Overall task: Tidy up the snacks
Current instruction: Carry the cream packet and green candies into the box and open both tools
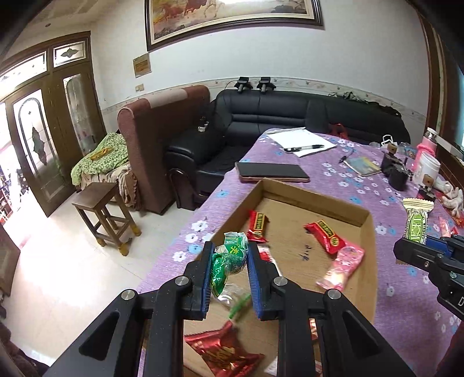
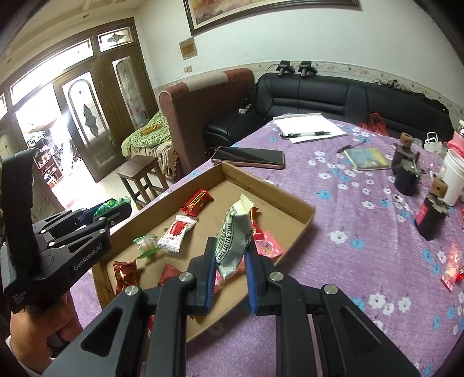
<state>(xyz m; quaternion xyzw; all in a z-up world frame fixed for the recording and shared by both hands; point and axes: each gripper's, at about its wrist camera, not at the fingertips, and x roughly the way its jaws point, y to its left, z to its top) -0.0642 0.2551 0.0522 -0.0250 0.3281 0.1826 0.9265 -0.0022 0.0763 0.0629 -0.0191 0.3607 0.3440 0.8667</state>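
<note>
My left gripper pinches a green snack packet at lower centre, above the cardboard tray. My right gripper clamps a white-green wafer packet. Several snacks already lie inside; red packets at far right remain on the counter.

Daylight is streaming through wooden glass-panelled doors onto a pale tiled floor, where a wooden stool is standing beside a brown armchair and black leather sofa under a framed painting
</note>
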